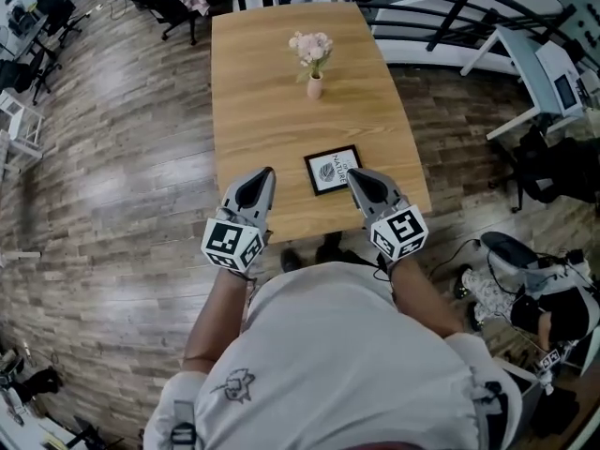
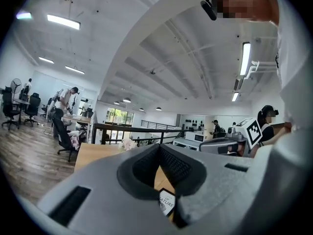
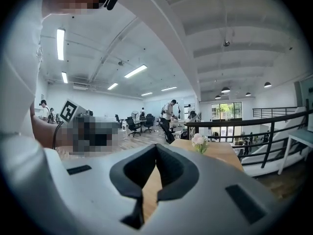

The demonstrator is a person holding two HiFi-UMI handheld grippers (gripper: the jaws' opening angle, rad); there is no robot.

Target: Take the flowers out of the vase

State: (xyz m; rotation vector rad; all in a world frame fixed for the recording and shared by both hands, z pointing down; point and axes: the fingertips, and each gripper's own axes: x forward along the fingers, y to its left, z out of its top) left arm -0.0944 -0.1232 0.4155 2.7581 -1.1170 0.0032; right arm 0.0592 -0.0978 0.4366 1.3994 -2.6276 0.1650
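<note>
The bunch of pale pink flowers (image 1: 312,49) stands upright in the small pink ceramic vase (image 1: 315,87), on the far half of the long light wooden table (image 1: 253,111), about midway across it. Nearer to me, close to the table's near edge, lies a black-framed white card (image 1: 333,170) with print on it. My grey left gripper (image 1: 268,171) hangs just to the left of that card and my grey right gripper (image 1: 352,172) at its right edge. Both point towards the vase and are well apart from it. In each gripper's own view the dark pads meet at the tips with nothing between them, so both are clenched and empty. Wood-plank floor (image 1: 112,157) surrounds the table, with black office chairs (image 1: 169,7) past its far left corner.
</note>
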